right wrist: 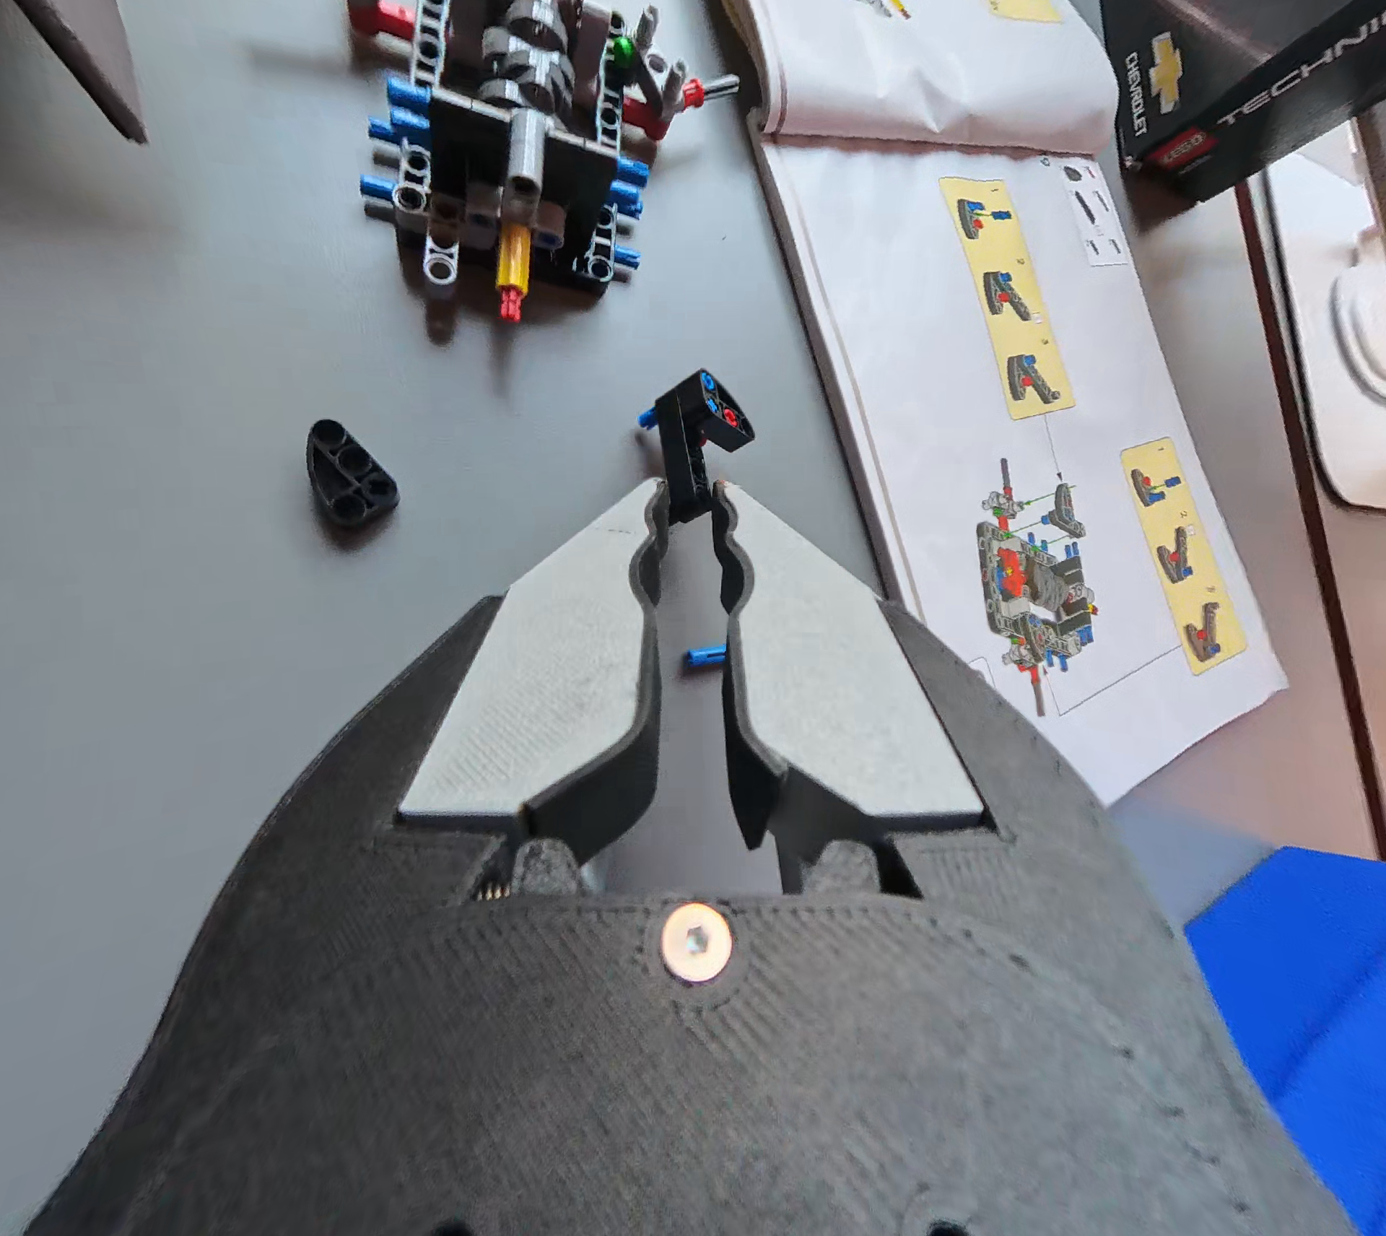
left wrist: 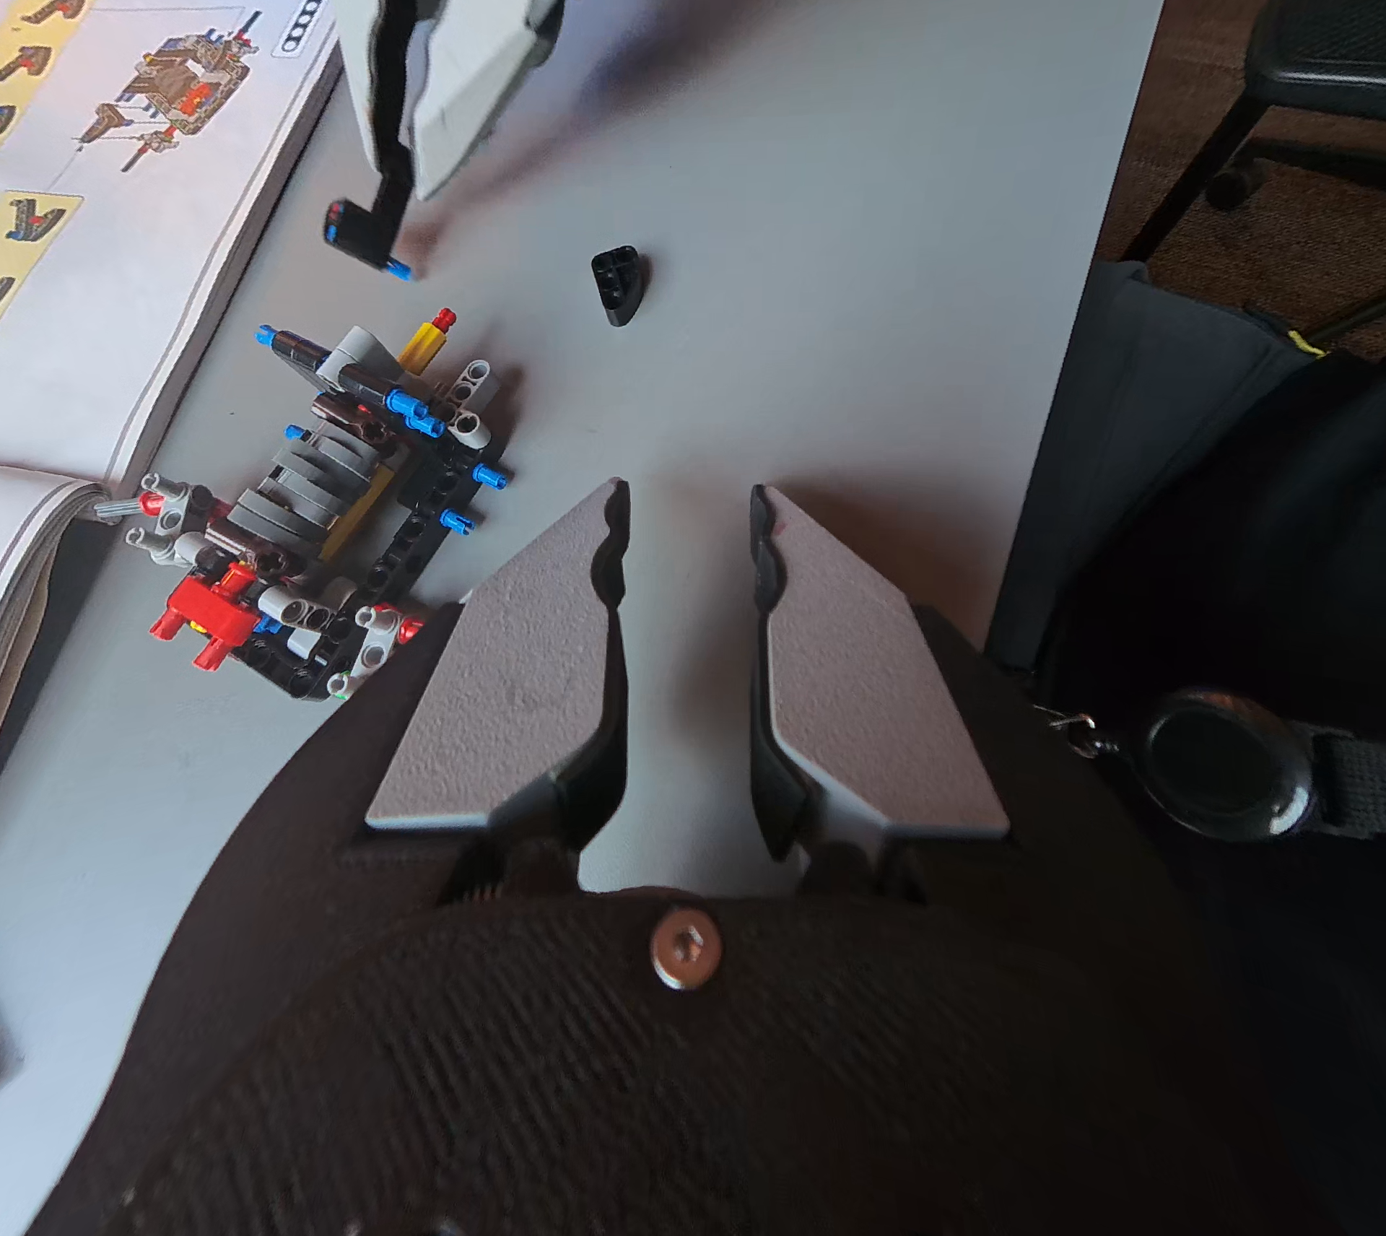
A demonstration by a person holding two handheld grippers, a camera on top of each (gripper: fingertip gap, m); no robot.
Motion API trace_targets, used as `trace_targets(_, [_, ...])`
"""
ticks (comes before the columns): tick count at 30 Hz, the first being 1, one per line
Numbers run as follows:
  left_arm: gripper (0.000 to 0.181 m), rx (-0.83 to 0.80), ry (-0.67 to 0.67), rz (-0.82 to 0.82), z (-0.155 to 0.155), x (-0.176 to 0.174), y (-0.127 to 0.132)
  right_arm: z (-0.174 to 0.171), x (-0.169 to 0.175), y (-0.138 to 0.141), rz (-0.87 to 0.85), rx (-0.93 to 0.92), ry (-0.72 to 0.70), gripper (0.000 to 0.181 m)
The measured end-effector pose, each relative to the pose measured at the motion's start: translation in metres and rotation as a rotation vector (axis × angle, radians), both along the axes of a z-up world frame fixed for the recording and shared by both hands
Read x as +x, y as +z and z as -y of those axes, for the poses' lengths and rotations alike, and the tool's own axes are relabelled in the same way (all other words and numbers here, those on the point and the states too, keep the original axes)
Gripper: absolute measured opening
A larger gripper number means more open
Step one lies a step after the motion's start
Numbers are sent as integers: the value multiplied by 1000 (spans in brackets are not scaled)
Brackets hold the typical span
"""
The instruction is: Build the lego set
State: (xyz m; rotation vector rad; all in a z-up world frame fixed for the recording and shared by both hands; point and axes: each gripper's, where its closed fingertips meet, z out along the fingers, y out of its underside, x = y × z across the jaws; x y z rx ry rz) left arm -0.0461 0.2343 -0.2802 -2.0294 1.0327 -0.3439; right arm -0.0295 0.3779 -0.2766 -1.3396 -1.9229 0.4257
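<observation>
the right tool (right wrist: pixel 688 486) pinched a bent black piece (right wrist: pixel 701 431) at its tips, the piece sticking out ahead above the bench (right wrist: pixel 187 525). a blue pin (right wrist: pixel 706 655) lay on the bench between its fingers. the left tool (left wrist: pixel 688 496) was spread wide with nothing in it. the model (left wrist: pixel 330 510) lay just left of it, a small black piece (left wrist: pixel 619 285) ahead, the manual (right wrist: pixel 1035 450) beyond.

left tongs (left wrist: pixel 690 495): grey wedge fingers, black wavy pads, black ribbed body, 1 silver screw | right tongs (right wrist: pixel 688 487): same
</observation>
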Motion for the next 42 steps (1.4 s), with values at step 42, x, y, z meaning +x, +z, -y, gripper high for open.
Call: trace_targets(42, [18,573,-30,-261,-62,19,70,96,15,83,288,-1033,75,7])
